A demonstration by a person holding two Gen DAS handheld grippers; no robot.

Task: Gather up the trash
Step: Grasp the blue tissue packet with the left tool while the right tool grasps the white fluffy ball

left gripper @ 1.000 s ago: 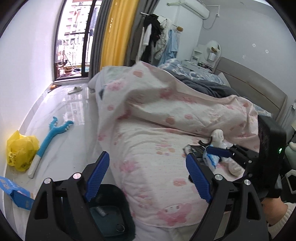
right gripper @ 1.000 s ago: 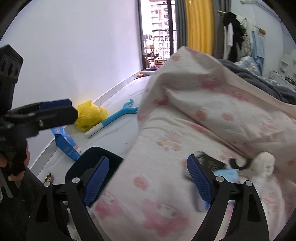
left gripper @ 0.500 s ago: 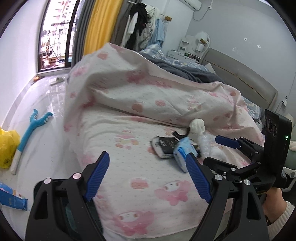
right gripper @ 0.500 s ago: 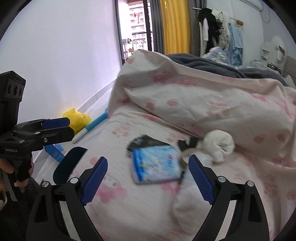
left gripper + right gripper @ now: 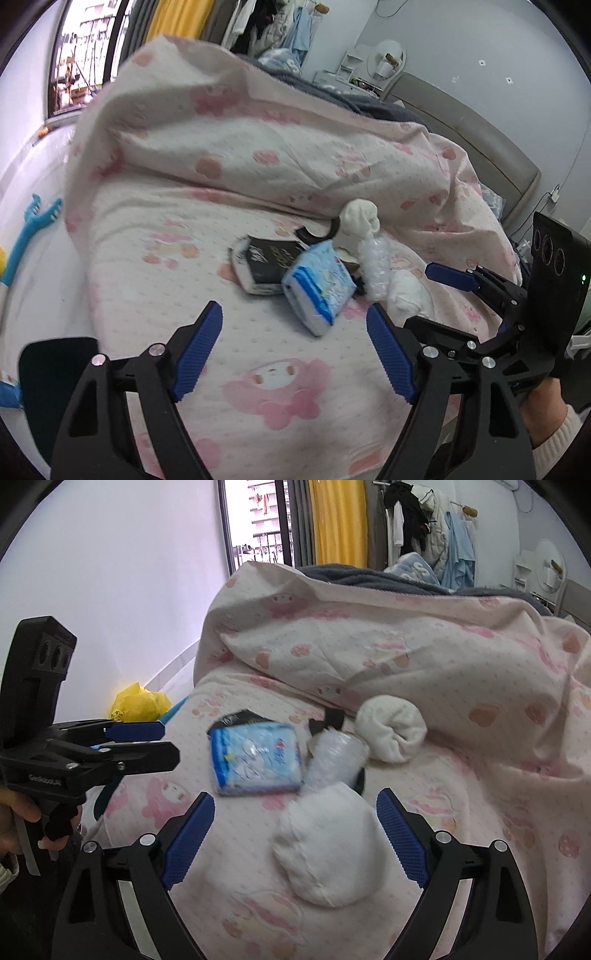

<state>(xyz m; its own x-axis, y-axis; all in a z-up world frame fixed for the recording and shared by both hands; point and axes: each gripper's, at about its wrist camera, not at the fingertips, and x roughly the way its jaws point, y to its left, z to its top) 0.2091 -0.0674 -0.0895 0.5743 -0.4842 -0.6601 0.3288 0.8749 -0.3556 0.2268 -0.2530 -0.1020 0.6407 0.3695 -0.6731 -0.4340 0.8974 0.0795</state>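
Now both tongs hang over the bed, each with nothing between its pads. The left gripper (image 5: 295, 347) has just been closing a little but its jaws stand wide apart, low in its frame above the pink sheet (image 5: 155, 266). The right gripper (image 5: 295, 834) has its jaws spread too, and a white sock (image 5: 325, 853) lies on the sheet below the gap, untouched. Just beyond, mid-frame, the trash sits in a cluster: a blue packet (image 5: 255, 760) overlapping a black packet (image 5: 269, 264), a crumpled clear wrap (image 5: 336, 757) beside it, and a second rolled sock (image 5: 391, 731) against the quilt (image 5: 406, 646). Far left, a yellow bag (image 5: 138, 703) lies on the floor.
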